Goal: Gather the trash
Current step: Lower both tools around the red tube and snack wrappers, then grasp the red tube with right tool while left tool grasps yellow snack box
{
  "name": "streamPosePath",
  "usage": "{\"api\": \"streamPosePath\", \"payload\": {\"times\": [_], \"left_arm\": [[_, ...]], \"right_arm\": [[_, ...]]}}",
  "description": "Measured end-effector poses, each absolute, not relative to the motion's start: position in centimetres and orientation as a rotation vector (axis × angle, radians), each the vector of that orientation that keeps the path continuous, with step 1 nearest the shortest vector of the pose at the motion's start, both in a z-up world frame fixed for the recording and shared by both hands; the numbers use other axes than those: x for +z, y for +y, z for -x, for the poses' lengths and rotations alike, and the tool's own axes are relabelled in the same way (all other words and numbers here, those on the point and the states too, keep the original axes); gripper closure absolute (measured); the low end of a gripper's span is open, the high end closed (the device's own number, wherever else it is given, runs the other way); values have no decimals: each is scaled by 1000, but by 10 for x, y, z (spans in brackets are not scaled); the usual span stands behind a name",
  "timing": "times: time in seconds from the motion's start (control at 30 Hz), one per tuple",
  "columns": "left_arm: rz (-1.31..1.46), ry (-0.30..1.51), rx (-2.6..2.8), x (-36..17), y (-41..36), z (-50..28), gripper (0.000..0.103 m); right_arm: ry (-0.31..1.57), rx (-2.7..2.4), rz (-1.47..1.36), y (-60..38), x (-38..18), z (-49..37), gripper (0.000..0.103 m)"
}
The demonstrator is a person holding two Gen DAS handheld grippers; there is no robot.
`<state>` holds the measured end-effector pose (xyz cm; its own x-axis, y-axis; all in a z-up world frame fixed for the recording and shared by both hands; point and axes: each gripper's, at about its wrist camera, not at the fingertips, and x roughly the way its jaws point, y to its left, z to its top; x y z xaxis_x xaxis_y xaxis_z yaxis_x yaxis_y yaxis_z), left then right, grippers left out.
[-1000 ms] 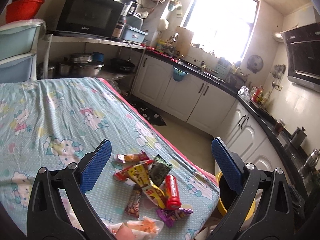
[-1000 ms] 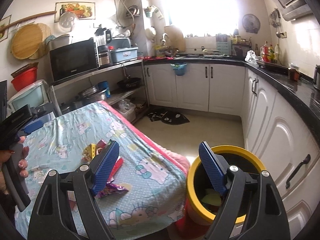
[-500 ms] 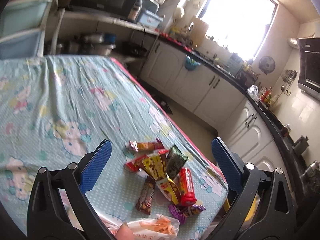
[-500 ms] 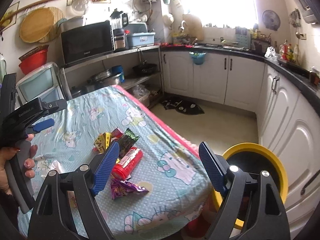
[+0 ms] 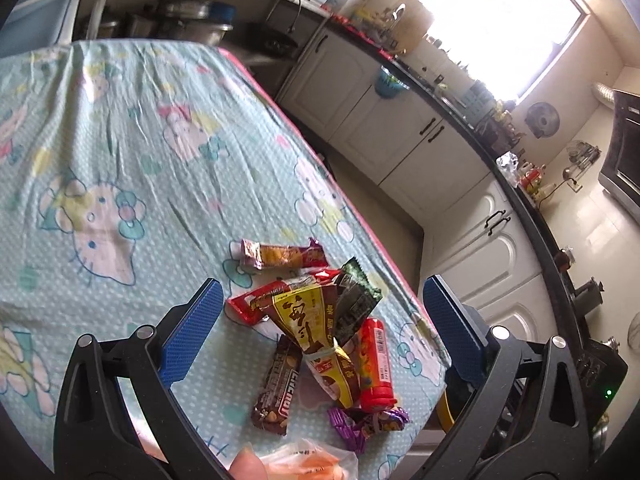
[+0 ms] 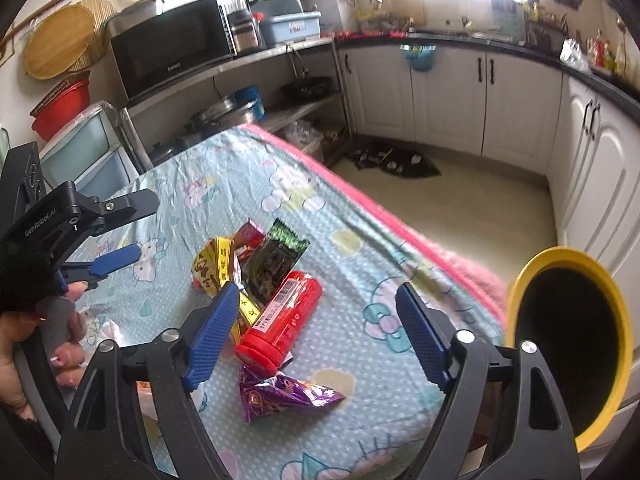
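One red tube (image 6: 282, 317), one yellow-rimmed bin (image 6: 524, 280)

A heap of snack wrappers lies near the corner of the bench. A red tube (image 6: 280, 320) lies on its side, cap toward the camera, touching a dark green packet (image 6: 276, 260) and a yellow wrapper (image 6: 214, 266). A crumpled purple wrapper (image 6: 280, 394) lies just beside the tube's cap. A brown chocolate bar (image 5: 278, 388) and an orange-and-maroon bar (image 5: 282, 255) flank the heap. The yellow-rimmed bin (image 6: 568, 344) stands beside the bench.
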<state>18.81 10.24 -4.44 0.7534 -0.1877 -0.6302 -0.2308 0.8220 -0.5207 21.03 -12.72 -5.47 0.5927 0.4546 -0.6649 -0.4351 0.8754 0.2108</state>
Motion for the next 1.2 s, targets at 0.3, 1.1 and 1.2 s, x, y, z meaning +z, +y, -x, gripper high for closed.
{"api": "streamPosePath", "payload": {"times": [0.3, 1.1, 1.2], "left_arm": [[684, 836, -6, -75, 102, -209, 23], [643, 949, 45, -96, 91, -240, 53], [633, 949, 46, -98, 90, -241, 53]], "right_arm": [[911, 573, -131, -118, -77, -231, 43], [1099, 642, -300, -107, -114, -252, 70], [1097, 635, -308, -108, -114, -251, 71]]}}
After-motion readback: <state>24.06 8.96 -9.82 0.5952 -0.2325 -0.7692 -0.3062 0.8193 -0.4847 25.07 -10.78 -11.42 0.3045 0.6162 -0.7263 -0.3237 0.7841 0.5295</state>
